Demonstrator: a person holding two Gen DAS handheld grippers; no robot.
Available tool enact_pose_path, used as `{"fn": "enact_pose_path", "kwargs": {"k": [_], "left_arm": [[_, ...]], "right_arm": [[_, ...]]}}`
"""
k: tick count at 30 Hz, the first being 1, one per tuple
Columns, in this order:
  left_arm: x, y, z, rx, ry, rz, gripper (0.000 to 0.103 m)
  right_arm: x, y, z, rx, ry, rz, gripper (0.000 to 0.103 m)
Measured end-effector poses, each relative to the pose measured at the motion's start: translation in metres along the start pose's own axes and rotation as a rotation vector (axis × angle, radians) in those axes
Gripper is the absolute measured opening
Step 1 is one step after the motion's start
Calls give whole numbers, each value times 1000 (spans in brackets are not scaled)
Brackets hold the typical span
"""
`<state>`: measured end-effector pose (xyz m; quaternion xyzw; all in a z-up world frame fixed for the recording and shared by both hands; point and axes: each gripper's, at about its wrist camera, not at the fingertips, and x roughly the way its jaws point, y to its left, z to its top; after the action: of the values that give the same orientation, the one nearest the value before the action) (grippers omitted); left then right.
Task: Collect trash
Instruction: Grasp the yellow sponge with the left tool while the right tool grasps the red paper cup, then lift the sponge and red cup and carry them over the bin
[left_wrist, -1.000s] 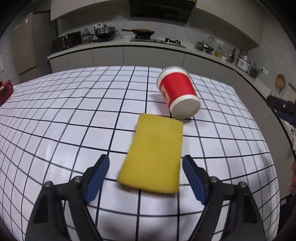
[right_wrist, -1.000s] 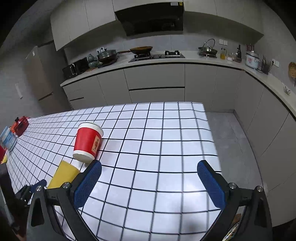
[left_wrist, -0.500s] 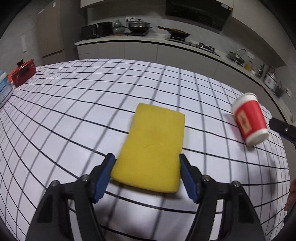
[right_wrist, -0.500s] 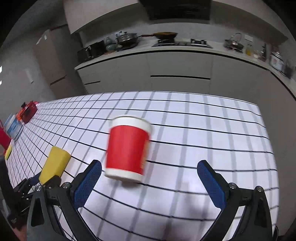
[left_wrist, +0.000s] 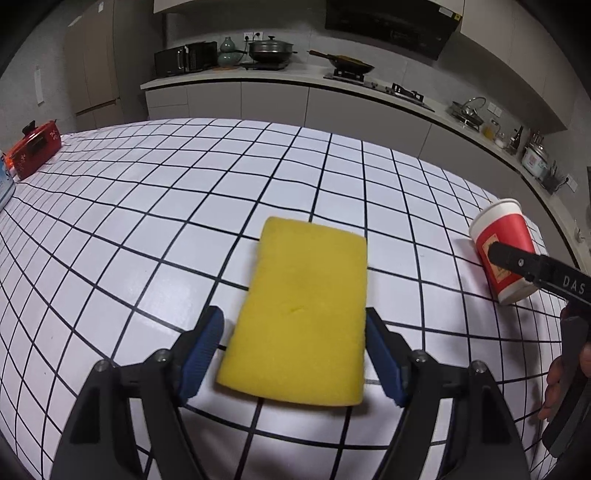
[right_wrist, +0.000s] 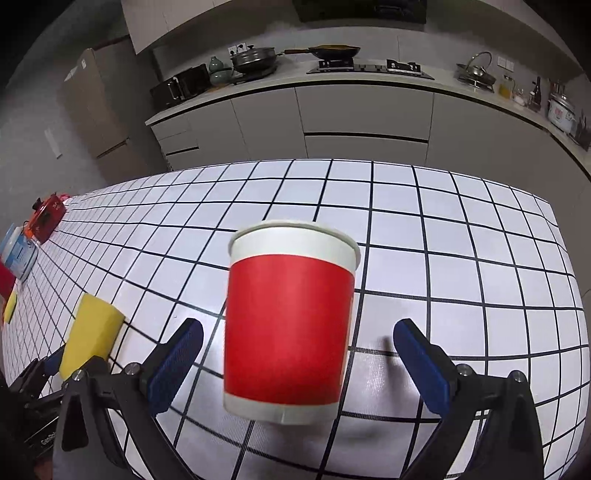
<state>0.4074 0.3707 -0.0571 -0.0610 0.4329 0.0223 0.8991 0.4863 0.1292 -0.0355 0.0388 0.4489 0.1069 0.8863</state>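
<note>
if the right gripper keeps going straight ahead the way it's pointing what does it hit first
The red paper cup, lying on its side on the tiled table. It sits between the right gripper's open fingers, base toward the camera, so it would likely meet the gripper's body, though depth is unclear.

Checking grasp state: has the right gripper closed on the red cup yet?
No. The right gripper stands open, both pads clear of the red cup lying between them.

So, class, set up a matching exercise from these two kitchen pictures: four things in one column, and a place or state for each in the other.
Things:
1. sponge
2. paper cup
3. red box
4. frying pan

Places or states:
A. on the stove
B. far left table edge
C. between the left claw pads, yellow
D. on its side, between the open right claw pads

Pairs: 1-C, 2-D, 3-B, 4-A
</note>
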Motion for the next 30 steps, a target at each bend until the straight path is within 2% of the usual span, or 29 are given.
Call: {"fn": "enact_pose_path", "kwargs": {"k": [3, 4, 5, 6, 9, 12, 30], "left_arm": [[1, 0, 3, 17, 6, 4, 77], [1, 0, 4, 14, 7, -1, 77], [1, 1, 4, 14, 7, -7, 77], [2, 1, 5, 20, 8, -7, 77], [1, 2, 5, 29, -4, -15, 60], [-1, 5, 5, 15, -4, -40, 55], [-49, -21, -4, 12, -105, -63, 54]], "right_arm": [[3, -3, 1, 27, 12, 14, 103], [3, -4, 2, 25, 12, 12, 98], [3, -4, 1, 22, 15, 11, 90], [3, -3, 1, 20, 24, 22, 59], [0, -3, -1, 16, 27, 31, 60], [-5, -2, -3, 4, 22, 31, 60], [-70, -18, -21, -26, -48, 45, 60]]}}
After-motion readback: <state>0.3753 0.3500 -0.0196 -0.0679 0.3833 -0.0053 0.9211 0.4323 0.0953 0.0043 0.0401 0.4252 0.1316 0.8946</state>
